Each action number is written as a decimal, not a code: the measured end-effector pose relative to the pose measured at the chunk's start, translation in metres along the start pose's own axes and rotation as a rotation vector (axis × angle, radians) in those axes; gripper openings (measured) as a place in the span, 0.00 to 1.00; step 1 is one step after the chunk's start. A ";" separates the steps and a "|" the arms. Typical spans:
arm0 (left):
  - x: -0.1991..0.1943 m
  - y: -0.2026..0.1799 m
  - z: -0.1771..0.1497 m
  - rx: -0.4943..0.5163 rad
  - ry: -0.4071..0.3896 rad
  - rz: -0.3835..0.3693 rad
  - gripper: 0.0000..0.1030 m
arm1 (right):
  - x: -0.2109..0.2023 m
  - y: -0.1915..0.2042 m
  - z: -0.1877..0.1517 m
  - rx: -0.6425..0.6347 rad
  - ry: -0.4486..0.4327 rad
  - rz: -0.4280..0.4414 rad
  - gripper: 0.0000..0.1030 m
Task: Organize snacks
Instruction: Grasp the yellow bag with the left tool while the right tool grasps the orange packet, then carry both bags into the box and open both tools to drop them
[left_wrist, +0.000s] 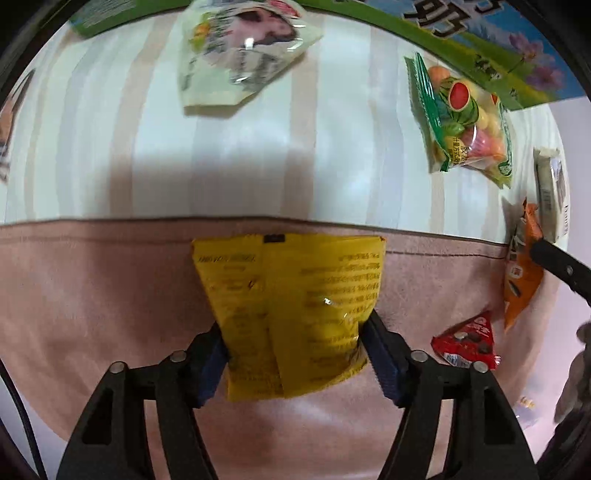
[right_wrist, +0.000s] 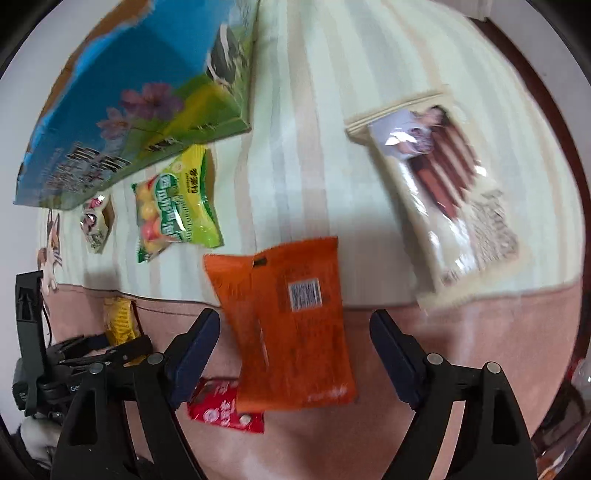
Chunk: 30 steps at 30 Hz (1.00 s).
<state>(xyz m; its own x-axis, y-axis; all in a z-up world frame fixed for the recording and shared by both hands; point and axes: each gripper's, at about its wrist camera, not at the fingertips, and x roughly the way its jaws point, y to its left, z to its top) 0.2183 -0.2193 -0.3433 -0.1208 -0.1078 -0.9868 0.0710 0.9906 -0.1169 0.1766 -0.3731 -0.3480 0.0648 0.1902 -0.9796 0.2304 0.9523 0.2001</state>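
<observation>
In the left wrist view, the left gripper pinches the yellow packet over the pink cloth. I think it is being put down, so next the gripper should let go. The striped cloth beyond has room.

In the right wrist view, the right gripper is spread wide around the orange packet, not touching it. The red packet lies close.

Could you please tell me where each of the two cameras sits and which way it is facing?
Left wrist: on the left tool, looking steeply down at the yellow packet its pads pinch over the pink cloth; only its own fingers show.
Right wrist: on the right tool, looking down at the orange packet between open pads; the left tool appears at left.
Shared: yellow, orange and red packet, green candy bag, printed box.
</observation>
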 end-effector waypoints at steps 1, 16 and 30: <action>0.002 -0.003 0.003 0.009 0.000 0.003 0.71 | 0.007 -0.001 0.004 -0.017 0.017 0.000 0.83; 0.010 0.030 0.023 -0.058 0.002 -0.074 0.75 | 0.019 0.010 -0.035 0.145 0.021 -0.005 0.71; -0.017 0.045 0.009 -0.016 -0.069 -0.057 0.55 | 0.024 0.015 -0.031 0.133 -0.036 -0.045 0.55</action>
<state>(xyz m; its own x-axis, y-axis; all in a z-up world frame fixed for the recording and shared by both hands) 0.2324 -0.1733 -0.3329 -0.0560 -0.1689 -0.9840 0.0504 0.9839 -0.1718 0.1515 -0.3473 -0.3692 0.0859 0.1374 -0.9868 0.3605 0.9190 0.1594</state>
